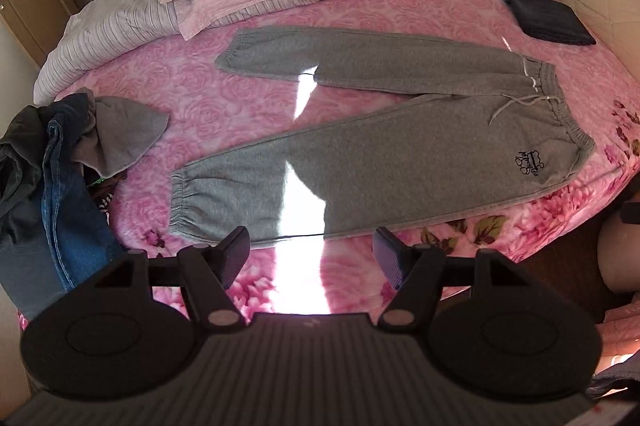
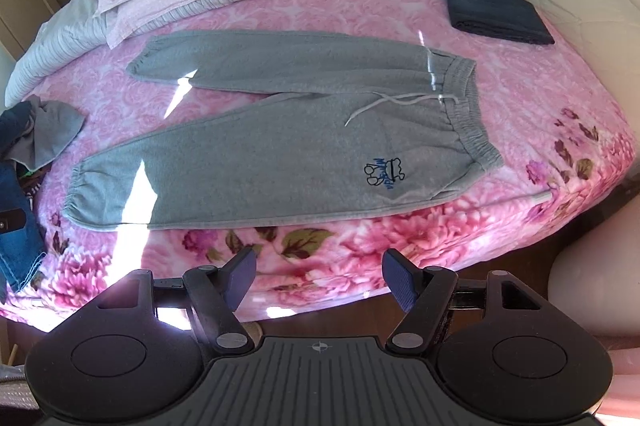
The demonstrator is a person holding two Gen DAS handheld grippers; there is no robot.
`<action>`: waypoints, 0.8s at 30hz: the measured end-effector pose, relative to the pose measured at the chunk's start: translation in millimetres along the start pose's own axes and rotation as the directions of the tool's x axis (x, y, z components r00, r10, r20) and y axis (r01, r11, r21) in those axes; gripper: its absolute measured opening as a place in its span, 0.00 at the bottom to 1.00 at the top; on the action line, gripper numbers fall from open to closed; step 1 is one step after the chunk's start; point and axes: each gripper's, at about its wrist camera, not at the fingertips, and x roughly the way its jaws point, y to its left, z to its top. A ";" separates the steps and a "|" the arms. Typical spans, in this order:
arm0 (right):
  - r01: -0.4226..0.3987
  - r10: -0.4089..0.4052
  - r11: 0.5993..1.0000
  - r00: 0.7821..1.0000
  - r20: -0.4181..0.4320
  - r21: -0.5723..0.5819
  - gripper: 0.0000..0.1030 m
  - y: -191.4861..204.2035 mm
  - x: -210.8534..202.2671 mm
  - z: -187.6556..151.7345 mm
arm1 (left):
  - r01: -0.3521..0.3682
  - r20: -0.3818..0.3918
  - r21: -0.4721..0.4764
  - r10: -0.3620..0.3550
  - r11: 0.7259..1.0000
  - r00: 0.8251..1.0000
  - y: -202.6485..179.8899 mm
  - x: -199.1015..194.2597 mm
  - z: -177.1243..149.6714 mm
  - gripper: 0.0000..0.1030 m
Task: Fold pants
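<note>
Grey pants [image 1: 400, 145]: flat on bed [image 1: 440, 17], long axis 9-to-3, waistband at 3 o'clock, cuffs at 9, legs splayed. Left hand-held gripper [image 1: 312, 250] and right hand-held gripper [image 2: 320, 272]: jaws spread, empty, above bed's near edge.

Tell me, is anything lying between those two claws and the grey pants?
Nothing visible. Both the left gripper and the right gripper are open above bare blanket, and the pants lie spread flat just beyond them, with nothing on top.
</note>
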 end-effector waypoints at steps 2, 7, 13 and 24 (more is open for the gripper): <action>0.006 -0.006 1.000 1.000 -0.004 0.006 0.65 0.5 0.3 -0.8 | 0.001 -0.003 0.005 -0.001 1.000 1.000 1.6 0.1 -0.1 0.63; 0.016 -0.016 1.000 1.000 -0.020 0.022 0.65 -2.8 1.3 -6.1 | 0.004 -0.013 0.017 -0.004 1.000 1.000 1.8 -1.6 -4.1 0.63; 0.019 -0.018 1.000 0.999 -0.030 0.022 0.65 -2.4 0.7 -12.3 | 0.002 -0.020 0.018 -0.002 1.000 1.000 0.6 -4.8 -11.2 0.63; 0.006 -0.006 1.000 0.999 -0.031 0.002 0.65 4.8 2.3 -15.2 | -0.014 -0.025 -0.001 0.014 1.000 1.000 8.8 -9.7 -22.1 0.63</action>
